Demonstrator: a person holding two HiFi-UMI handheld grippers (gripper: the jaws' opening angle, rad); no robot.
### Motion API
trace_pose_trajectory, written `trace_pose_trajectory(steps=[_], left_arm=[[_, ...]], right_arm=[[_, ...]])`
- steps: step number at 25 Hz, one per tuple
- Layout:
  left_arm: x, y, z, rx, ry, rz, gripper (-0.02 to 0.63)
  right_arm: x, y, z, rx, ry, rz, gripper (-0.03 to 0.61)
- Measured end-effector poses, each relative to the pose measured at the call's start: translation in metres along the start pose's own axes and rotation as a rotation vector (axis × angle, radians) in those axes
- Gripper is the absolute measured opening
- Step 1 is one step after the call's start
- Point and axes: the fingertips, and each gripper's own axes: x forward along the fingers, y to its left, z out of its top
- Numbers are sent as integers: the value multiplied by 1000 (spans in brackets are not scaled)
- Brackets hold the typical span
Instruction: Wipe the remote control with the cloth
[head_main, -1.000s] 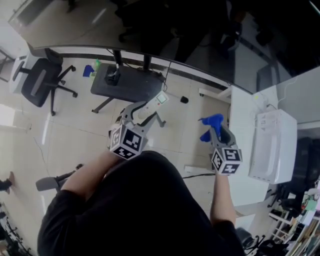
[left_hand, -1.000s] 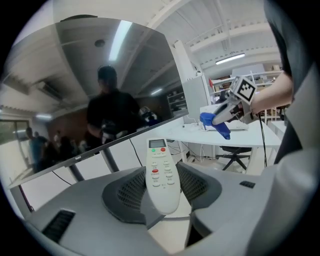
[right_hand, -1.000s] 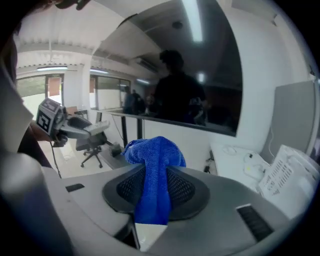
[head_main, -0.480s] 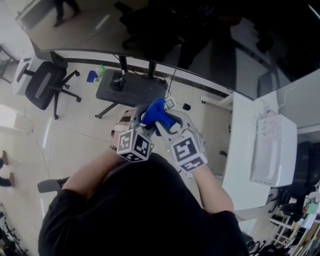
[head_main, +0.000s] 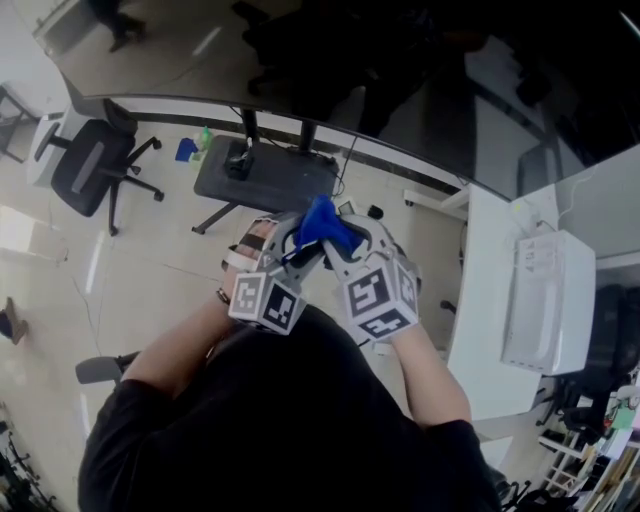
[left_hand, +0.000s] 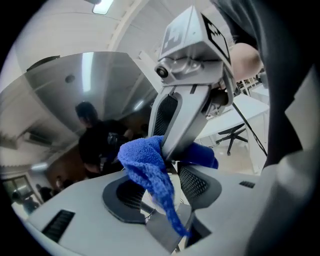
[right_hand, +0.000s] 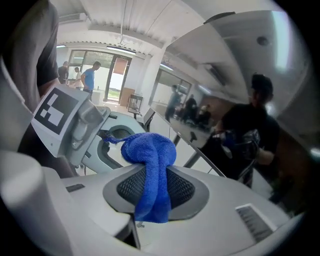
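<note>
Both tools meet at centre of the head view, held up in the air in front of the person, not over any tabletop. The left gripper (head_main: 285, 240) is clamped on the remote control (left_hand: 150, 199). Only a white sliver of it shows betw. the 2 mesh pads in the left gripper view, and the rest is covered. The right gripper (head_main: 338, 245) is clenched on the cloth (head_main: 325, 225). In the right gripper view the blue terry is pinched betw. the jaws, w/ a bunched wad ahead of the tips and a tail hanging over the lower pad. In the left gripper view that wad sits right on top of the left jaws, w/ 1 strand trailing down across the remote, so cloth and remote look to be touching. As for progress, pickup of both items is done and they're brought together. The wipe itself seems just begun or under way. Can't tell how much of the remote's face has been covered, since nearly all of it is hidden under the cloth in all 3 views. Still left, prob.: strokes along the full length, maybe the other face too, then setting both things down.
</note>
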Motion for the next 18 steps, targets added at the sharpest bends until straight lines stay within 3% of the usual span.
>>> trace_pose_trajectory(steps=[7,11,13,18], left_arm=[[-2,-6,5,3,-29,-28,201],[-1,-6,2,-5,-18,-27,201],[0,-4,-2,-13,-6,-23,201],[4,4,-3,-5,5,-9,201]], right_arm=[[-4,-53,-33,120,40,-103,115],[-13,-65,-29,161,12,-118,115],[-20,-53,-13,166,-33,-72,115],[-17,14,18,101,-59,151,115]])
